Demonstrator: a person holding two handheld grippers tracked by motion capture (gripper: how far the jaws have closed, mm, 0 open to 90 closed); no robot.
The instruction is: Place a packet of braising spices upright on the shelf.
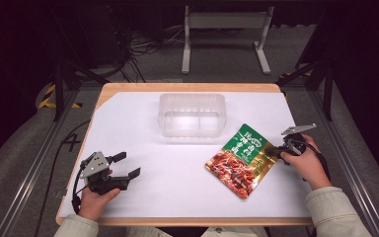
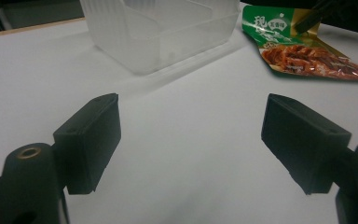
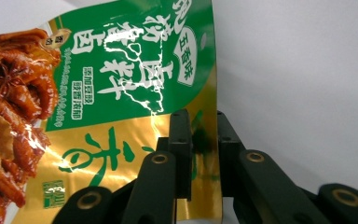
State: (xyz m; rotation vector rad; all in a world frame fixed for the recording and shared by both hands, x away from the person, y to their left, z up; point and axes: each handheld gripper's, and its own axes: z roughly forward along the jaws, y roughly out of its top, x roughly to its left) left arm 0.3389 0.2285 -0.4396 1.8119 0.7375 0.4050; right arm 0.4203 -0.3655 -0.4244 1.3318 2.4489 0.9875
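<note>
Green and gold snack pouch (image 1: 241,160) lies on the white surface (image 1: 168,182) right of the clear tub (image 1: 192,114); left tongs (image 2: 189,144) hang spread and empty. Right tongs (image 3: 199,154) pinch its gold edge, so lift slowly, keeping the bite deep.

Pale sleeves; black claws (image 1: 128,165) with grey three-cornered plates.

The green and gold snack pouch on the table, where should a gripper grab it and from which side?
Take the snack pouch by its flat gold edge strip, coming in level from the table's right side. It lies flat, so only a thin sealed border fits between fingers. The right gripper is already pinching that edge there; the bulging middle offers no such hold.
</note>
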